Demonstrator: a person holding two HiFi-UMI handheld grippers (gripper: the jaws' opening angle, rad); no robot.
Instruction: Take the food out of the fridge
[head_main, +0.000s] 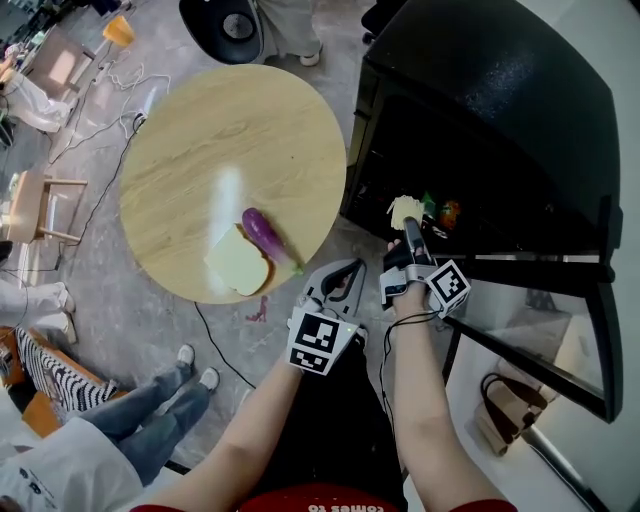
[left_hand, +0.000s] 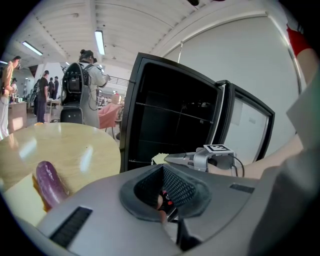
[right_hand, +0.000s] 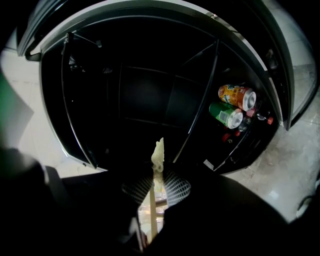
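Right tongs (head_main: 409, 226) are clamped on one pale yellowish leafy food piece (head_main: 403, 209), mid-frame at the mouth of the open black fridge (head_main: 480, 90). Left tongs (head_main: 343, 275) are closed, nothing in them. One purple eggplant (head_main: 263, 231) and one pale bread slice (head_main: 238, 262) sit touching on the round wooden table (head_main: 200, 140), near its lower edge.

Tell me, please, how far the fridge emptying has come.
Looks done: an eggplant and a bread slice lie on the table. In hand: the right claw is shut on a thin pale food piece at the fridge opening. Left: carry it over; an orange can and a green can are inside.
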